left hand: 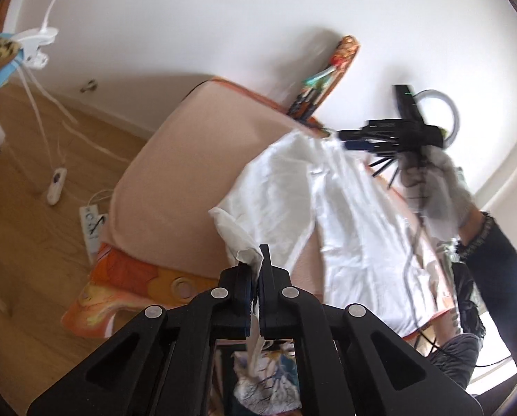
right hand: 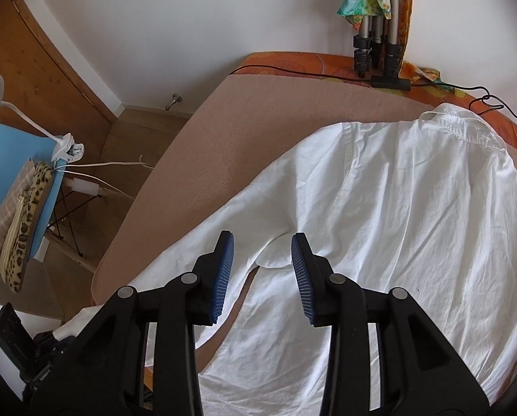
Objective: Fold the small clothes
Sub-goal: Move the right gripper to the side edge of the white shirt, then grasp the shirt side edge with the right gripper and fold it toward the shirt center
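Observation:
A white collared shirt lies spread on a pinkish-beige padded surface, its collar toward the far wall. My left gripper is shut on the end of the shirt's sleeve and holds it lifted off the surface. My right gripper is open and empty, hovering just above the shirt where the sleeve meets the body. In the left wrist view the right gripper shows blurred above the shirt's far end, held by a gloved hand.
A folded tripod with a colourful cloth stands at the far edge by the wall, with a black cable. A blue chair with folded cloths and a clamp lamp stands to the left. A power strip lies on the wooden floor.

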Available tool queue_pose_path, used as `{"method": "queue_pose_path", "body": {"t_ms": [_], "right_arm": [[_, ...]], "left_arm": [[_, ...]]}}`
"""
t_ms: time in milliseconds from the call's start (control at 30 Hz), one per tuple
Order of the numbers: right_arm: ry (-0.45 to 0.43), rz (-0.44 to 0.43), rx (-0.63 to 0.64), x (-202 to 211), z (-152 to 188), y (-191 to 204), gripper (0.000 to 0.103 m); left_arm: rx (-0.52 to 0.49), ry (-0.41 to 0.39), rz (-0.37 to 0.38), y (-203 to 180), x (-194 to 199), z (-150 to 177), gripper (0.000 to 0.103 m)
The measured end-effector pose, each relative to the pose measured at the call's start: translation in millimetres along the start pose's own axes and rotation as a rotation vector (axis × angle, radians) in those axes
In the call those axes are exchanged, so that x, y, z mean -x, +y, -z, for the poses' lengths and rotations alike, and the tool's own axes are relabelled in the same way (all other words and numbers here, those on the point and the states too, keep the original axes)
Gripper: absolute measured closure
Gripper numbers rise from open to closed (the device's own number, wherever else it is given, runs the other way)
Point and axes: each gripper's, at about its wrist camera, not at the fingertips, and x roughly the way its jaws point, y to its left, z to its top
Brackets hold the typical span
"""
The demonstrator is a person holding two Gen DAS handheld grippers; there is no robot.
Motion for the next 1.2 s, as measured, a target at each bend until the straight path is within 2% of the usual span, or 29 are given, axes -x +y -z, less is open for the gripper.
{"method": "queue_pose_path", "body": {"t_ms": [133, 200, 300, 433, 533, 600, 667, 767, 933, 1100, 1200], "right_arm": [[0.076, -0.048, -0.062, -38, -26, 3, 0.048], [0.096, -0.010, -0.056, -56, -35, 10, 0.048], [0.149, 0.010, -0.045, -82, -45, 18, 0.048], [0.199, 0.059, -0.051, -107, -53, 22, 0.048], [0.220, 0.102, -0.042, -119, -60, 22, 0.049], [0.226, 0.134, -0.022, -123, -63, 20, 0.064], [0.225, 0.145, -0.023, -124, -65, 15, 0.095], [0.180, 0.165, -0.005, -111, -66, 7, 0.101], [0.064, 0.148, -0.035, -61, -70, -18, 0.102], [-0.041, 0.098, -0.127, -9, -67, -69, 0.102], [-0.067, 0.076, -0.174, 4, -48, -101, 0.102]], "left_arm": [[-0.124, 0.002, 0.128, -45, 3, 1, 0.102], [-0.176, 0.027, 0.192, -63, -1, 5, 0.102], [-0.242, 0.068, 0.248, -84, -8, 12, 0.102], [-0.291, 0.107, 0.289, -100, -14, 17, 0.102], [-0.309, 0.120, 0.293, -106, -15, 20, 0.102], [-0.317, 0.133, 0.299, -109, -18, 22, 0.102], [-0.344, 0.141, 0.291, -117, -21, 26, 0.102], [-0.378, 0.157, 0.290, -123, -26, 31, 0.102], [-0.440, 0.186, 0.279, -134, -35, 37, 0.102], [-0.520, 0.230, 0.275, -155, -52, 46, 0.102], [-0.582, 0.264, 0.265, -167, -63, 56, 0.102]]}}
